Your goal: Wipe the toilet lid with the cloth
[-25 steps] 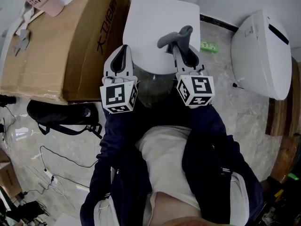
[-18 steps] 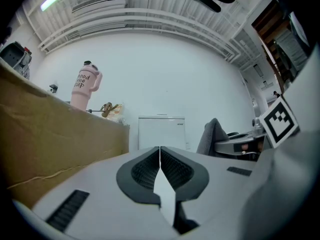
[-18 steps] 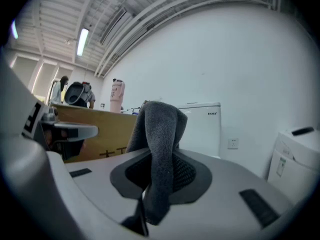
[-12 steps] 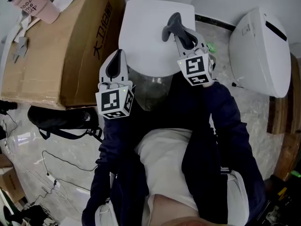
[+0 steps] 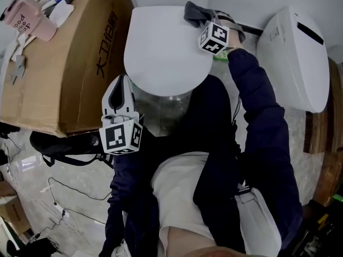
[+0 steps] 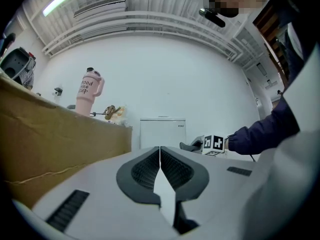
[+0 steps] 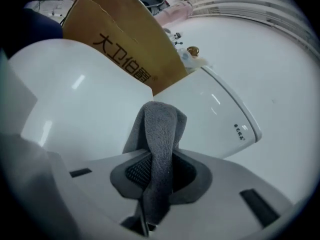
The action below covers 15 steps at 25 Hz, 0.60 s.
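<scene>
Where the right gripper (image 7: 150, 176) brings its ribbed dark jaws nearly together, they pinch one grey cloth (image 7: 160, 129): soft, napped terry, folded into a thick band that stands up past the jaw tips and droops over itself. Position of cloth: at the far right rim of the toilet lid (image 5: 161, 52), near its back edge; contact with the lid surface cannot be made out. Left gripper (image 6: 160, 156): jaws pressed together along a single seam, nothing between them, held low beside the lid's near left edge and apart from it. Grippers, two, each with one cube of black-and-white square markers. Toilet lid, one: glossy white plastic, smooth, rounded at the front and squarer at the back, closed. Cistern (image 6: 162, 132), one: white, box-shaped, behind the lid. Cardboard box (image 5: 64, 74), one: brown, large, printed characters on its side, standing just left of the toilet. Pink tumbler (image 5: 29, 23), one: on the box top. Second white cover (image 5: 295, 58), one: oval, glossy, lying to the right. Black bag (image 5: 64, 138), one: on the marbled floor (image 5: 69, 197).
</scene>
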Motion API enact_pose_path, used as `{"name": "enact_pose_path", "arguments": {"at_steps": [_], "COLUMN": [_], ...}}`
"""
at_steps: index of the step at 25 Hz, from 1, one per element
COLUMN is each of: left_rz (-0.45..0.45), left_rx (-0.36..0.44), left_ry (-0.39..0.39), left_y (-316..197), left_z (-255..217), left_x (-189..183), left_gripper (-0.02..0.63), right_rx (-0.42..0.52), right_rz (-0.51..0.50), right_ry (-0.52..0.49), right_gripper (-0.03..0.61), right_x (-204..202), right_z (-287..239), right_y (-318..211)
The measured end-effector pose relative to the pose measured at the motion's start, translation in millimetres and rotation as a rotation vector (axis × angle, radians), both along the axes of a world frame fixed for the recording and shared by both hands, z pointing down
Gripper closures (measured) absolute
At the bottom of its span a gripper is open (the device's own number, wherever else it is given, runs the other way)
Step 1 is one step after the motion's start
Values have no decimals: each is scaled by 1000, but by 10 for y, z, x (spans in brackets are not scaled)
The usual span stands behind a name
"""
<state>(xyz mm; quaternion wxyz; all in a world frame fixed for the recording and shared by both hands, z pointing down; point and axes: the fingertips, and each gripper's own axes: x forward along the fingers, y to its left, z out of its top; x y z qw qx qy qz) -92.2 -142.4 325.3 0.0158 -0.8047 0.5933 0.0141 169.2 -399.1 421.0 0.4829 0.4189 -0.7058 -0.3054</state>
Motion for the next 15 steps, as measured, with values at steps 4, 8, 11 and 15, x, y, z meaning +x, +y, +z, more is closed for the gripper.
{"name": "enact_pose_path", "arguments": {"at_steps": [4, 8, 11, 15], "left_rz": [-36, -70, -77, -81], "left_rx": [10, 9, -3, -2], "left_ry": [-2, -12, -21, -31], "left_y": [88, 156, 172, 182], "left_z": [-16, 3, 32, 45], "left_x": [18, -1, 3, -47], "left_gripper": [597, 597, 597, 597], "right_rx": [-61, -90, -120, -144], "right_rz": [49, 62, 49, 48], "right_ry": [27, 106, 157, 190], "right_gripper": [506, 506, 506, 508], "right_x": [146, 180, 200, 164], "right_z": [125, 247, 351, 464], "right_y": [-483, -770, -857, -848]}}
